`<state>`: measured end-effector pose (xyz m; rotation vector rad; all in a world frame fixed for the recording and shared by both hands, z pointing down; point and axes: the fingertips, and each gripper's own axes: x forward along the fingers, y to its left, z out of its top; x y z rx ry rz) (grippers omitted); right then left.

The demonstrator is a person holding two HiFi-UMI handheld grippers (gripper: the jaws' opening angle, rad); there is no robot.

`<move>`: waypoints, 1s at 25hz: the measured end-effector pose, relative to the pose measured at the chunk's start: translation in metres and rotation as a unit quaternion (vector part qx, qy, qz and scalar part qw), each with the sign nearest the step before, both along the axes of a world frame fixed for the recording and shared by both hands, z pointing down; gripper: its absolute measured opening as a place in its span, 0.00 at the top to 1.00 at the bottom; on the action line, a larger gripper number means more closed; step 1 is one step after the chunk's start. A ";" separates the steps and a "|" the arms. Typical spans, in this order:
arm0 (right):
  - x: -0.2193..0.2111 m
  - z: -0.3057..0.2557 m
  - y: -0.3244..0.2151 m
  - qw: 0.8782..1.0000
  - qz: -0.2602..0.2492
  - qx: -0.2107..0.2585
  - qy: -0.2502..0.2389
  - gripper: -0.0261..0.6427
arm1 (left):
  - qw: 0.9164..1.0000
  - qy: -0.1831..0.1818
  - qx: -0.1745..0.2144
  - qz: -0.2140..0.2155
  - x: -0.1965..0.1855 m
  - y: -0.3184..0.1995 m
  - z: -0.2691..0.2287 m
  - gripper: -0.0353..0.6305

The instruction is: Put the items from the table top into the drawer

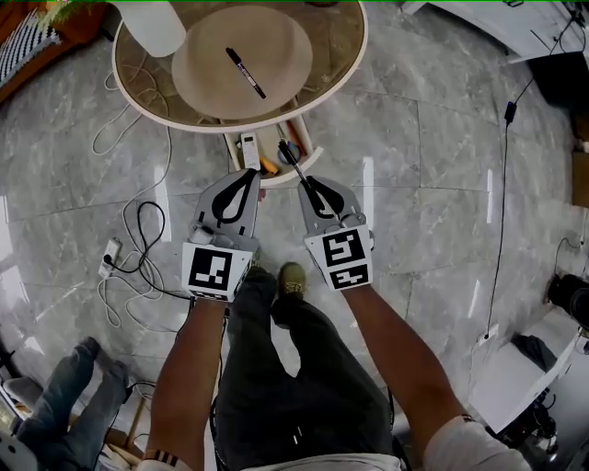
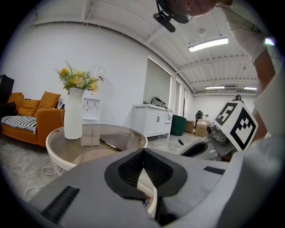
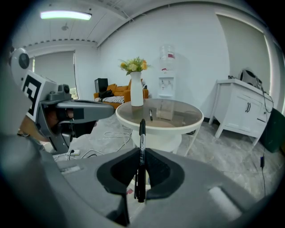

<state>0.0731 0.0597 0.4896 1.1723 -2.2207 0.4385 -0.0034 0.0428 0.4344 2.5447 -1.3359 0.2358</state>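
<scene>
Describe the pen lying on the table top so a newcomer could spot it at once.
Find the round glass-topped table with the white vase at its edge. A black pen lies diagonally near the middle of the glass, the only pen up there; the similar pen is clamped in the right gripper.

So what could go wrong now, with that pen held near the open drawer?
The pen sticks well out of the right tool, so it might swivel or slip on the way. The drawer is narrow, partly filled and tucked under the table edge. The pen could catch the rim and drop to the floor.
</scene>
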 end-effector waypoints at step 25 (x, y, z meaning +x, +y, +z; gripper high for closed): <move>-0.011 0.215 -0.071 0.997 -0.008 -0.071 0.026 0.90 | 0.998 -0.040 0.026 0.035 -0.014 -0.048 0.151 0.95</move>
